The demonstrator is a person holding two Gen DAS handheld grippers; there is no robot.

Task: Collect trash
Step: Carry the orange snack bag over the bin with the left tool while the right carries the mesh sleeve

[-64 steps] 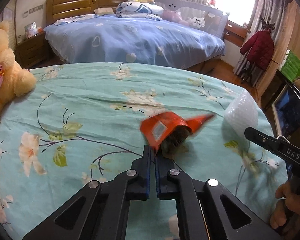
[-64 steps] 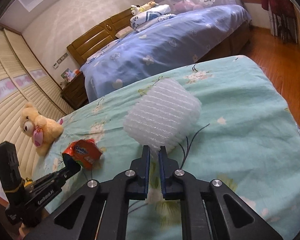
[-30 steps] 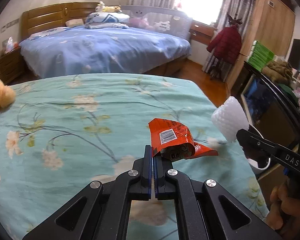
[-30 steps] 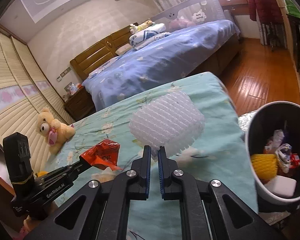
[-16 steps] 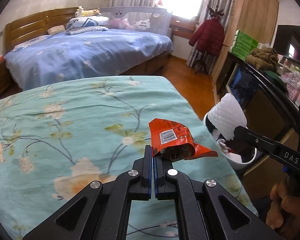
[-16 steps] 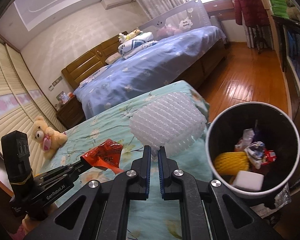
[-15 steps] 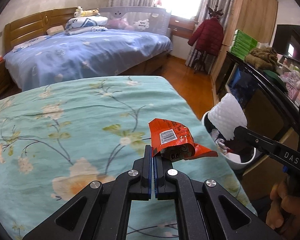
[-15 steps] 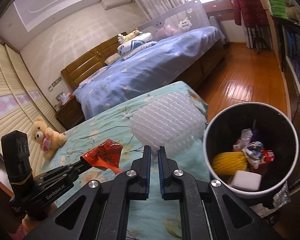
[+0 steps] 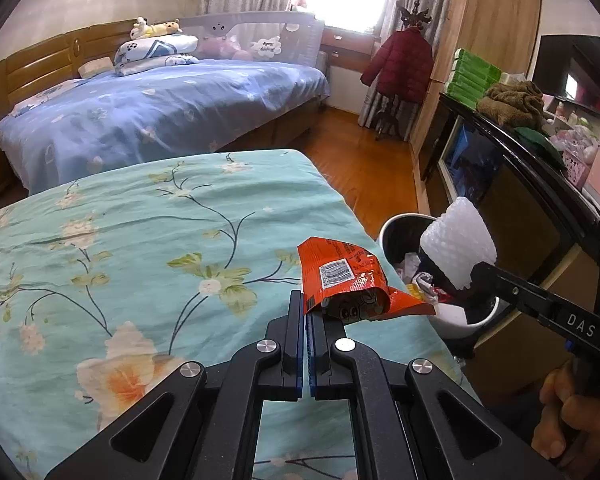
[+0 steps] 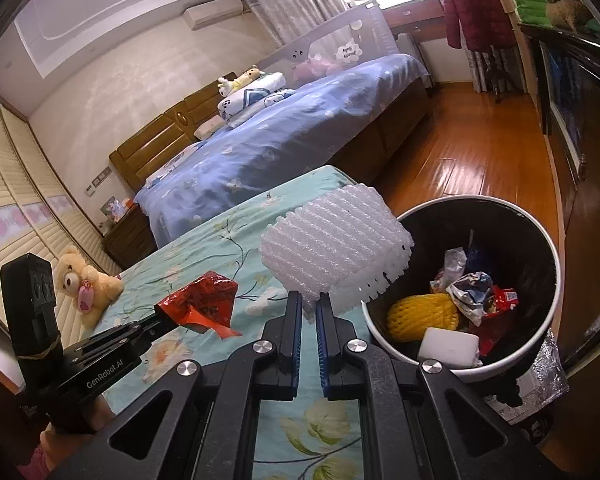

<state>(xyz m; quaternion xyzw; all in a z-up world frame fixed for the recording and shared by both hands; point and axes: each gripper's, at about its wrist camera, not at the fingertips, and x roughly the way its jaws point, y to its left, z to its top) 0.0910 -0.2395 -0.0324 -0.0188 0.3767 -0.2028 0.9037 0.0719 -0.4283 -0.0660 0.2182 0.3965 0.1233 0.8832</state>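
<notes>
L gripper (image 9: 307, 312) pinches the red wrapper (image 9: 340, 276), R gripper (image 10: 308, 310) pinches the white foam net (image 10: 332, 252), maybe over the near-right bin (image 10: 540, 344) rim

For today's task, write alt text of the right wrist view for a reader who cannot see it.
The right gripper pinches a white foam net beside an open trash bin holding wrappers. At left, the left gripper holds a red wrapper over a floral bedspread.
</notes>
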